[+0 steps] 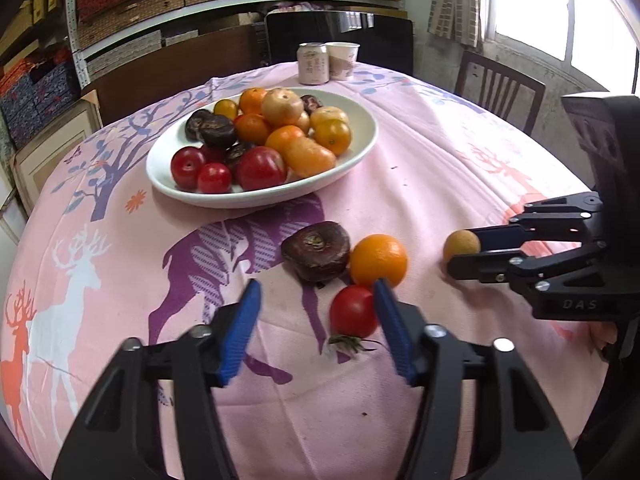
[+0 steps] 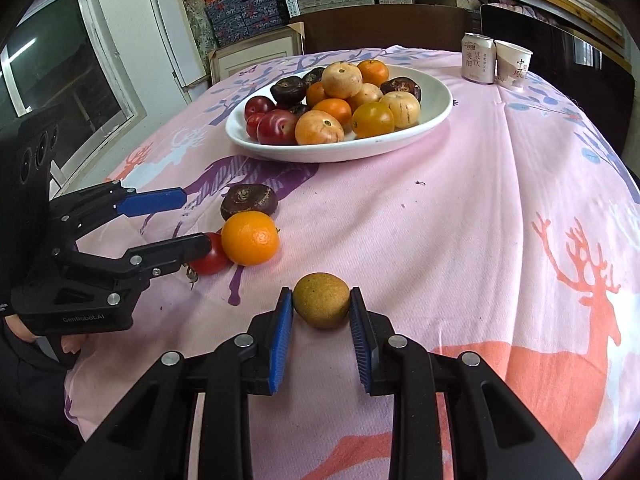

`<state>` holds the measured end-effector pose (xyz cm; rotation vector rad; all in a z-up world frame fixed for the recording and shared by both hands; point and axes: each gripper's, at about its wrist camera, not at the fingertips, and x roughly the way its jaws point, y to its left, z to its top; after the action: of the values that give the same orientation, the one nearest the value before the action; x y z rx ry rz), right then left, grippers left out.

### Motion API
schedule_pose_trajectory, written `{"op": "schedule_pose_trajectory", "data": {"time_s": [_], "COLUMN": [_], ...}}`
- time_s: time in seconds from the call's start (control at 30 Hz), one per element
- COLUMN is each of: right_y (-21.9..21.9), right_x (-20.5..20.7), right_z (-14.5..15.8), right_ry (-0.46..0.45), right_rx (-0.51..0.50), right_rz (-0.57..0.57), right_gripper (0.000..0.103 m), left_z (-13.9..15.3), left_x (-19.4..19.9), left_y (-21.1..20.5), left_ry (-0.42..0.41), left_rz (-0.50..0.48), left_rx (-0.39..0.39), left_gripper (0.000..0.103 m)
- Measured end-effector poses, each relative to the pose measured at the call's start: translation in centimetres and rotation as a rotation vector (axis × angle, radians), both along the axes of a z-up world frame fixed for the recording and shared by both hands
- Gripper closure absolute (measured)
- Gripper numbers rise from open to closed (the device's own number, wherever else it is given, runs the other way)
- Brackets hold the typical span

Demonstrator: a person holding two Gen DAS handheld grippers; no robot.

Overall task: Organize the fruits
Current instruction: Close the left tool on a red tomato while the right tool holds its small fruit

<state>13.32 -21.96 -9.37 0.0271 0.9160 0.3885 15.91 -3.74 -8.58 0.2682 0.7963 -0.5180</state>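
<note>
right tongs (image 2: 322, 308) pinching brown fruit (image 2: 321, 305); left tongs (image 1: 316, 312) spread beside tomato (image 1: 353, 311), centre it before squeezing gently.

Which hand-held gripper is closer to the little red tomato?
Left. The left hand-held gripper has the red tomato between its fingers. The right hand-held gripper is off to the side, shut on a small brown fruit.

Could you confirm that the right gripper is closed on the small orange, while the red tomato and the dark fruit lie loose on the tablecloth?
Not quite: the right gripper is closed on the brownish-green fruit, not the orange, as the right wrist view shows. The rest stands.
</note>
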Motion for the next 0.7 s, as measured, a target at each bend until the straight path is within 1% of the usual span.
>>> {"op": "schedule_pose_trajectory", "data": {"time_s": [0.03,0.07,0.17,0.27,0.37,0.4,0.47,0.6,0.63,0.7], "right_y": [0.0,-0.1,-0.1,-0.2,-0.1,-0.1,-0.2,-0.4,-0.5,-0.8], "right_x": [0.0,0.0,-0.1,-0.1,0.0,0.0,0.0,-0.3,-0.4,-0.6], "right_z": [0.0,0.0,0.0,0.0,0.0,0.0,0.0,0.5,0.8,2.1], "right_ry": [-0.001,-0.001,0.002,0.003,0.005,0.005,0.004,-0.027,-0.045,-0.1], "right_rx": [0.001,0.004,0.009,0.009,0.011,0.011,0.013,0.029,0.034,0.034], "right_rz": [0.001,0.001,0.001,0.002,0.004,0.004,0.004,0.002,0.004,0.005], "right_gripper": [0.074,0.074,0.074,0.074,0.074,0.074,0.074,0.074,0.074,0.074], "left_z": [0.0,-0.1,-0.5,-1.0,-1.7,-1.9,-1.9,-1.4,-1.2,-0.2], "left_x": [-0.2,-0.4,-1.0,-0.8,0.0,0.1,-0.1,-0.6,-0.8,-0.7], "left_y": [-0.2,-0.5,-1.5,-1.9,-1.9,-1.9,-2.0,-1.9,-1.8,-1.2], "left_ry": [0.001,0.002,0.015,0.045,0.093,0.099,0.103,0.111,0.106,0.089], "left_rz": [-0.016,-0.036,-0.086,-0.093,-0.08,-0.08,-0.1,-0.133,-0.134,-0.115], "left_rx": [-0.001,0.007,0.034,0.06,0.068,0.068,0.057,0.016,0.006,-0.04], "left_gripper": [0.063,0.064,0.064,0.064,0.064,0.066,0.075,0.076,0.076,0.076]}}
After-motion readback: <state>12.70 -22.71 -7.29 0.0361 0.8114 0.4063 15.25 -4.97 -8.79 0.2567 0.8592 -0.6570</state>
